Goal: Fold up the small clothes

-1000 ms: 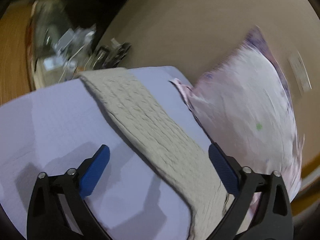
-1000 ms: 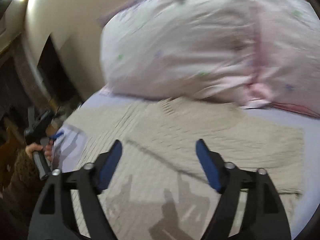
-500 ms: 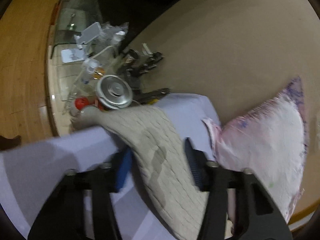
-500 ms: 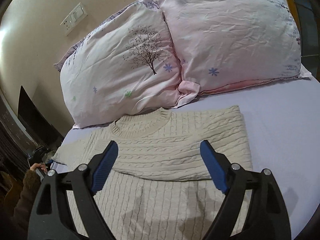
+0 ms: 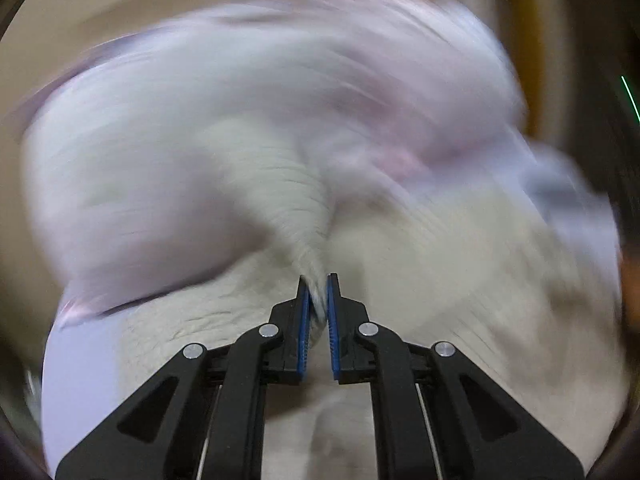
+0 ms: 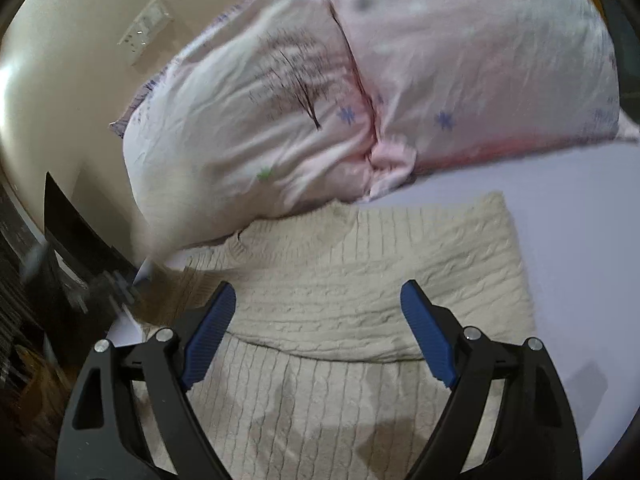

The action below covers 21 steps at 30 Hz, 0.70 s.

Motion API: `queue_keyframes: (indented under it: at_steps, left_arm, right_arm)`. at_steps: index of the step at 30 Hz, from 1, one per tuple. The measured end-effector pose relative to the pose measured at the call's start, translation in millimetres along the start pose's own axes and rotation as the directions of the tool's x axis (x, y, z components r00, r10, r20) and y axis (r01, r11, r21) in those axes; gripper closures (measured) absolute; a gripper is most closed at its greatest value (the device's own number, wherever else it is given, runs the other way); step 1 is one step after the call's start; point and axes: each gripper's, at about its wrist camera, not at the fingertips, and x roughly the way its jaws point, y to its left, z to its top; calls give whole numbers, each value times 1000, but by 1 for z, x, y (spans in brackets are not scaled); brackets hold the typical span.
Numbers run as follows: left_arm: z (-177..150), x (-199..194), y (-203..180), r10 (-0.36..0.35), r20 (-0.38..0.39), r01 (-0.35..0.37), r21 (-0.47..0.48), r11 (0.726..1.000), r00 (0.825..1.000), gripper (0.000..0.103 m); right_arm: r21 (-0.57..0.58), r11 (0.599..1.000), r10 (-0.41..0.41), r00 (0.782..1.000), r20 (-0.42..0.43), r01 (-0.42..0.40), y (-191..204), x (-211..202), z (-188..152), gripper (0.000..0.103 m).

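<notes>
While our left gripper [image 5: 317, 280] has its jaws pressed nearly together on a pinch of cream knit, the right gripper [image 6: 316, 296] hangs with jaws spread wide, touching nothing we can see. One sweater [image 6: 372, 288] — cable-knit, cream, ribbed lower body — lies flat on the lilac sheet [image 6: 580, 240], collar toward the far side. Two pillows [image 6: 248, 128] sit far behind it, pink cotton, wrinkled, tree and flower print. Left view is heavily blurred — sleeve [image 5: 296, 200] stretches up from the pads.
</notes>
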Motion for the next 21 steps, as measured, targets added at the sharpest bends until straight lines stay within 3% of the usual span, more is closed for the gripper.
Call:
queue_keyframes:
  at_steps: [2, 4, 6, 7, 8, 13, 17, 21]
  left_arm:
    - [-14, 12, -47, -11, -52, 19, 151, 988, 999, 94]
    - [-27, 5, -59, -11, -62, 22, 174, 985, 998, 92]
    - [-33, -12, -40, -21, -45, 24, 78, 997, 999, 75]
    - [-35, -21, -28, -17, -31, 17, 16, 1000, 999, 58]
    - [-39, -30, -15, -2, -17, 2, -39, 999, 1000, 50]
    - [-68, -53, 42, 103, -43, -110, -221, 969, 994, 47]
    - [-82, -62, 69, 75, -52, -88, -340, 936, 996, 43]
    - [-86, -61, 75, 39, -10, -39, -398, 916, 999, 42]
  right_arm:
    - [44, 999, 13, 999, -36, -12, -11, 3, 0, 20]
    - [73, 997, 6, 998, -59, -2, -22, 3, 0, 26]
    - [105, 994, -11, 997, -81, 20, -32, 5, -1, 38]
    - [125, 992, -19, 996, -88, 30, -37, 6, -1, 41]
    - [154, 988, -16, 996, -92, 31, -44, 8, -2, 46]
    - [202, 979, 7, 994, -111, 15, -52, 17, -3, 66]
    - [150, 989, 15, 988, -154, 9, -35, 29, -6, 73]
    - [67, 996, -51, 983, -175, 63, -9, 55, 10, 73]
